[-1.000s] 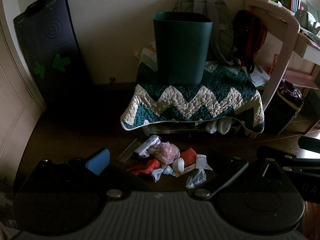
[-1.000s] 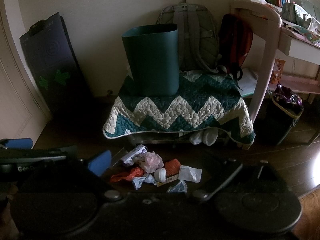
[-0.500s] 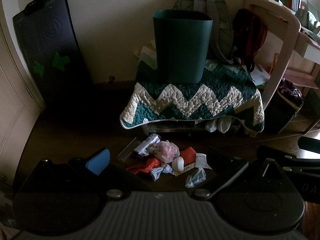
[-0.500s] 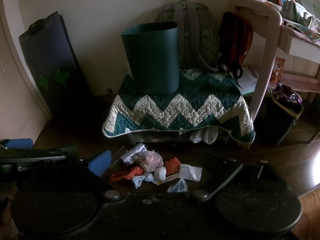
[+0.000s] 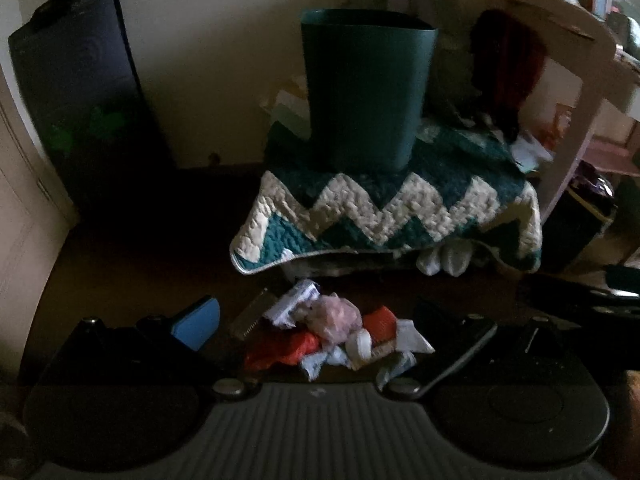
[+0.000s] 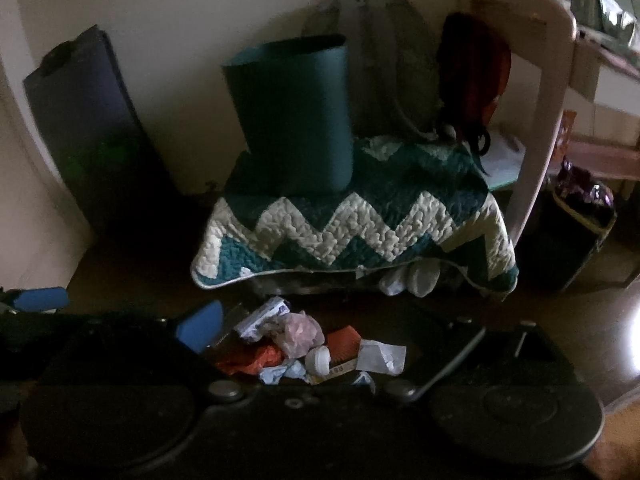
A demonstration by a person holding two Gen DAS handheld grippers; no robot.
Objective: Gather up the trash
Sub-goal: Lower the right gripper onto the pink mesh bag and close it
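Both grippers, left (image 5: pixel 326 322) and right (image 6: pixel 324 330), now nearer the trash pile (image 5: pixel 336 332) ahead, jaws apart, empty; green bin (image 5: pixel 366 88) beyond.

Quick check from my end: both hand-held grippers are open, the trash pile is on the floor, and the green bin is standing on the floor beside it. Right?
Not quite. The green bin stands up on the zigzag quilt, raised above the floor, as the right wrist view shows. The rest holds: the trash pile lies on the floor below it, and the left hand-held gripper and right hand-held gripper are both open.
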